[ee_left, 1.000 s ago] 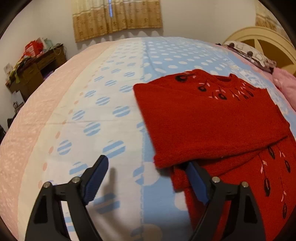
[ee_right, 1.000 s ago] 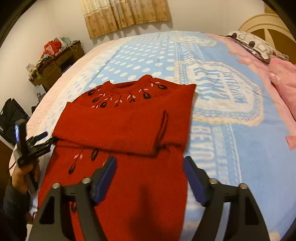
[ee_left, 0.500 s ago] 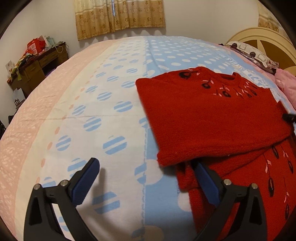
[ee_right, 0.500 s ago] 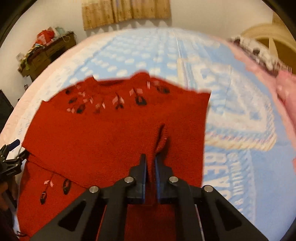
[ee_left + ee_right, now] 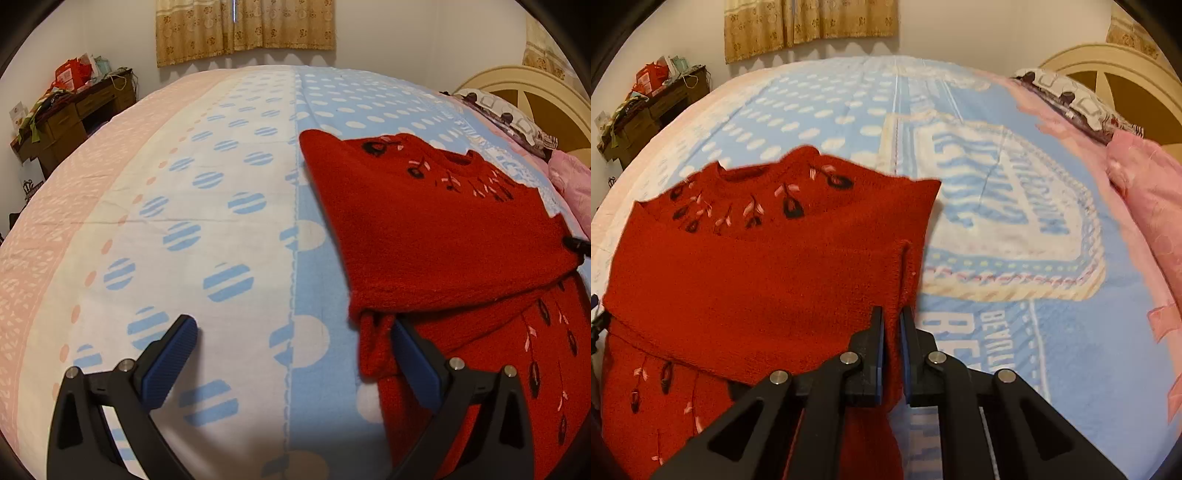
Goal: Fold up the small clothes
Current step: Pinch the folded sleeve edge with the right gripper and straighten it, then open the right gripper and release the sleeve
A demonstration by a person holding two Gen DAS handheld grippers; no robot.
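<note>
A small red knit sweater [image 5: 436,236] with dark embroidered leaves lies on the bed, its sleeves folded across the chest. It fills the left half of the right wrist view [image 5: 757,280]. My left gripper [image 5: 291,343] is open over the bedspread at the sweater's left edge, its right finger beside the folded sleeve end. My right gripper [image 5: 892,325] is shut on the sweater's right edge near the sleeve cuff, holding a pinch of red knit between its pads.
The bedspread [image 5: 184,221] is pink, white and blue with dots, with a printed panel [image 5: 1008,206] to the right. A pink garment [image 5: 1145,192] and a pillow [image 5: 1071,103] lie near the cream headboard [image 5: 535,96]. A cluttered wooden desk [image 5: 70,110] stands at far left.
My right gripper has closed on the sweater's right edge and shifted right with it. My left gripper has stayed open and drawn back slightly from the sleeve end.
</note>
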